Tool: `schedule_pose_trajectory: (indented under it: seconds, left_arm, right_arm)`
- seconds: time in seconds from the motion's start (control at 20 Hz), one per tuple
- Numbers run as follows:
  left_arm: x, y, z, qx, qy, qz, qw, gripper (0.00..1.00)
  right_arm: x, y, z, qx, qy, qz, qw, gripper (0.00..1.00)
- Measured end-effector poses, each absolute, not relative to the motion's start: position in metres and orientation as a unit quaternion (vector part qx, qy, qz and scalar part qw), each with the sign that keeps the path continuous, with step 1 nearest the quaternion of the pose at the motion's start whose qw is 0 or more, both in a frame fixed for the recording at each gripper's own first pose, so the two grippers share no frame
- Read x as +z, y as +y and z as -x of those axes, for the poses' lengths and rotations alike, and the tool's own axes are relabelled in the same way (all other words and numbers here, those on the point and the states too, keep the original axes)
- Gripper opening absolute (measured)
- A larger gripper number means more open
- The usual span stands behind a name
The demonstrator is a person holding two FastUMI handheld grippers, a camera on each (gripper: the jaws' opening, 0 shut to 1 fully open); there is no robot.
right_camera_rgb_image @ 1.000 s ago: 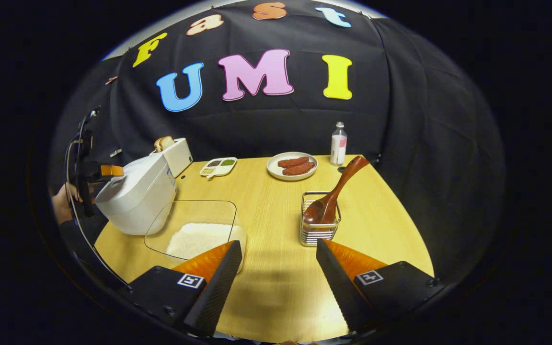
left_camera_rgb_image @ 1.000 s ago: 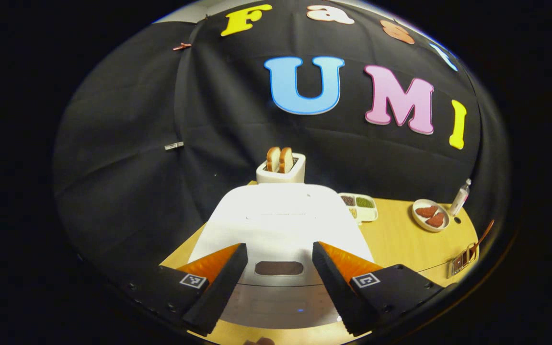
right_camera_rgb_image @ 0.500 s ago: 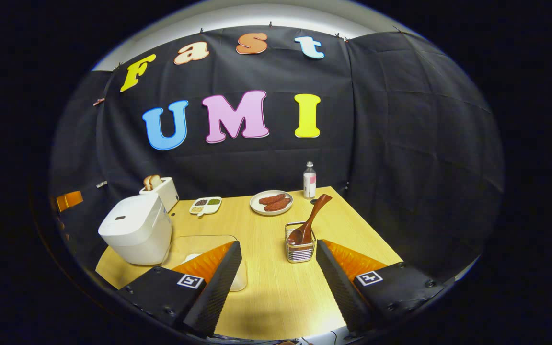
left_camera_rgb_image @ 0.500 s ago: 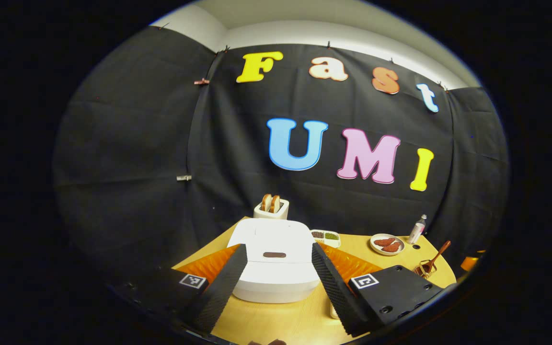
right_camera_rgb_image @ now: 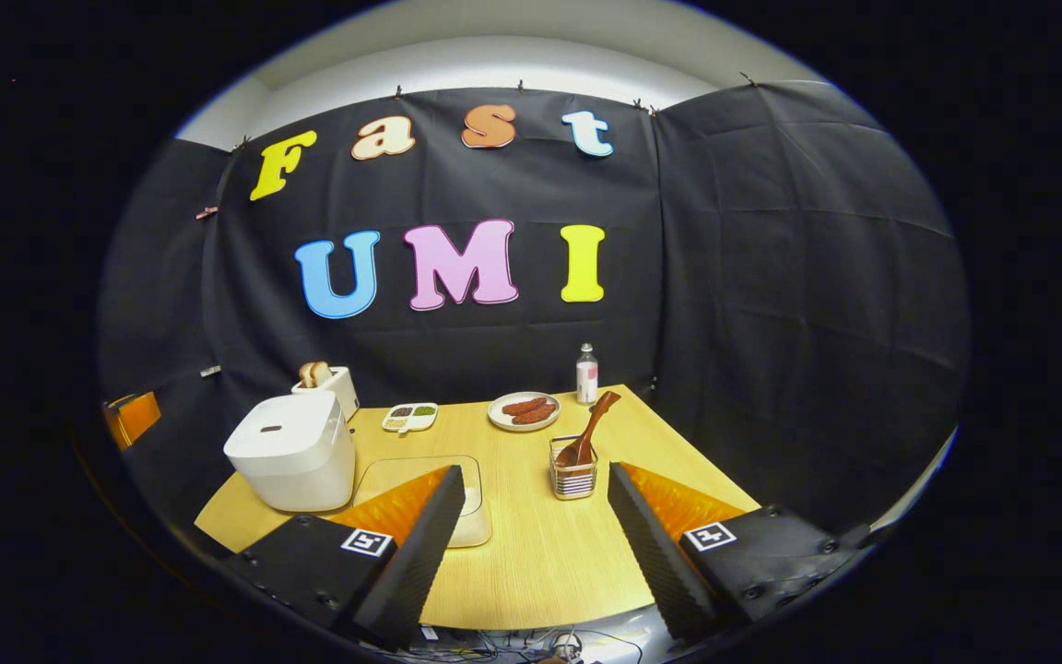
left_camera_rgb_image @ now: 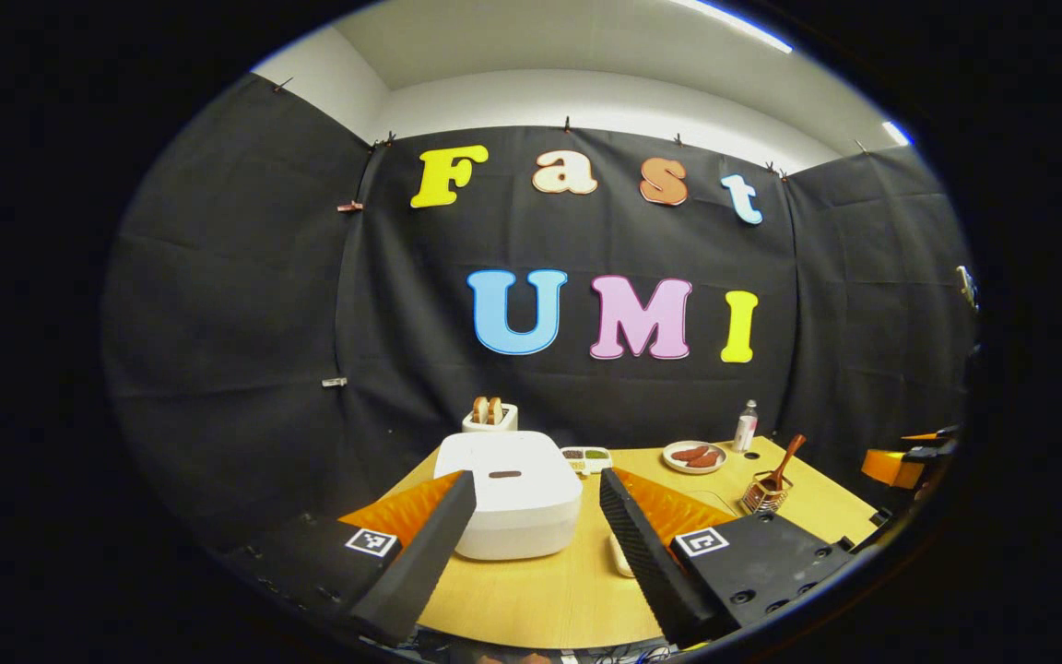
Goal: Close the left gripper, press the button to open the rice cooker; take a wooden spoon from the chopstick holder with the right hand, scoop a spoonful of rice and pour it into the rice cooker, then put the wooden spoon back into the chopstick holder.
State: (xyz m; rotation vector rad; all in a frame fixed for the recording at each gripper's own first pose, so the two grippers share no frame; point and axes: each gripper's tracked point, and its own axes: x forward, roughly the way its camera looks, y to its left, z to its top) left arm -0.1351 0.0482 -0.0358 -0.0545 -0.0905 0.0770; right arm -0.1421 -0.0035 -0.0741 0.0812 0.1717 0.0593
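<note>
Bare table (right_camera_rgb_image: pixel 531 553) is lying open before the right gripper (right_camera_rgb_image: pixel 531 544); the clear rice tray (right_camera_rgb_image: pixel 420 489) is sitting between the closed rice cooker (right_camera_rgb_image: pixel 291 452) and the chopstick holder (right_camera_rgb_image: pixel 573 478), narrowing the lane; plate (right_camera_rgb_image: pixel 524 411) and bottle (right_camera_rgb_image: pixel 586 373) are crowding the back edge.

Cloth-walled (right_camera_rgb_image: pixel 771 277) recording booth, kitchenware table (right_camera_rgb_image: pixel 531 553)

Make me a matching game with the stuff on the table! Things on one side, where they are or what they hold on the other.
Things:
1. wooden spoon
2. rice cooker
3. toaster
4. plate

Places or states:
A. lid shut, near the table's left edge
B. standing in the wire chopstick holder
C. holds reddish-brown pieces of food, next to the bottle
D. bread slices sticking out of the top, behind the cooker

Pairs: 1-B, 2-A, 3-D, 4-C
</note>
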Motion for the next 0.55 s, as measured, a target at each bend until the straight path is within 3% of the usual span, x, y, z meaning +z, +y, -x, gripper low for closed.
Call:
schedule_pose_trajectory:
  seconds: [0.55]
  left_arm:
    - [-0.036,0.058,0.121,0.025,-0.033,0.034,0.999,0.94]
  right_arm:
    - [-0.059,-0.011,0.155,0.024,0.071,-0.045,0.996,0.99]
